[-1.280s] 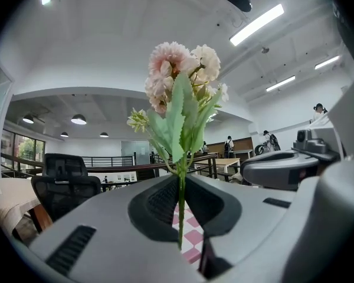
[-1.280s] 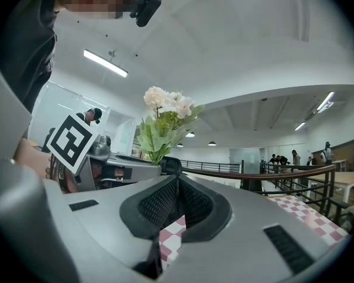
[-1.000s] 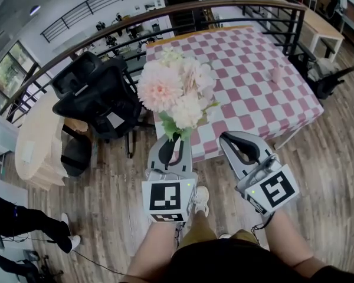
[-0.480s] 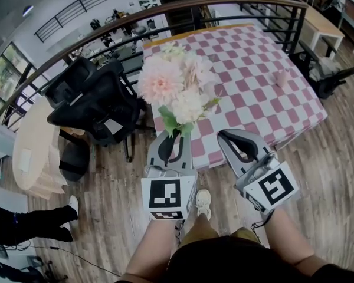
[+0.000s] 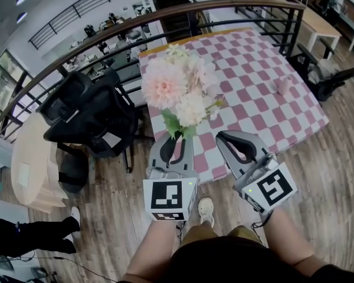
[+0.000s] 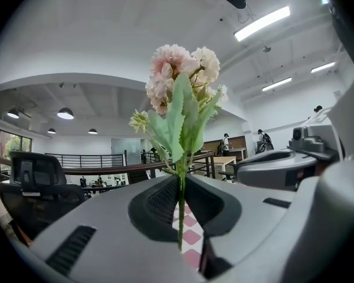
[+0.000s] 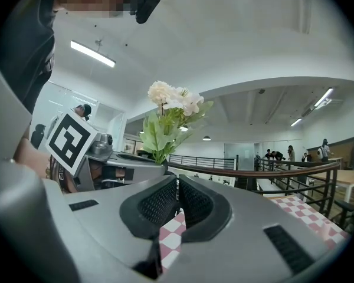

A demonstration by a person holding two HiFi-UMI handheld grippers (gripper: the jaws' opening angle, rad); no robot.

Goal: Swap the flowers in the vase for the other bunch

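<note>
A bunch of pale pink and white flowers (image 5: 180, 90) with green leaves stands upright in my left gripper (image 5: 176, 137), which is shut on its thin green stem. In the left gripper view the stem (image 6: 180, 205) runs up between the ribbed pads to the blooms (image 6: 180, 78). My right gripper (image 5: 227, 137) is beside it, level, shut, with nothing between its pads (image 7: 192, 205). The right gripper view has the bunch (image 7: 168, 108) at its left. Ahead is a table with a pink and white checked cloth (image 5: 253, 52); a small pink object (image 5: 281, 84) stands near its right edge.
A black office chair (image 5: 88, 114) stands left of the table. A curved dark railing (image 5: 165, 16) runs behind the table. A round pale wooden table (image 5: 29, 158) is at far left, with a person's legs (image 5: 29, 234) below it. The floor is wooden planks.
Both grippers and the flower bunch have come closer to the near edge of the checked table. The chair and the legs at left have shifted in the view.
</note>
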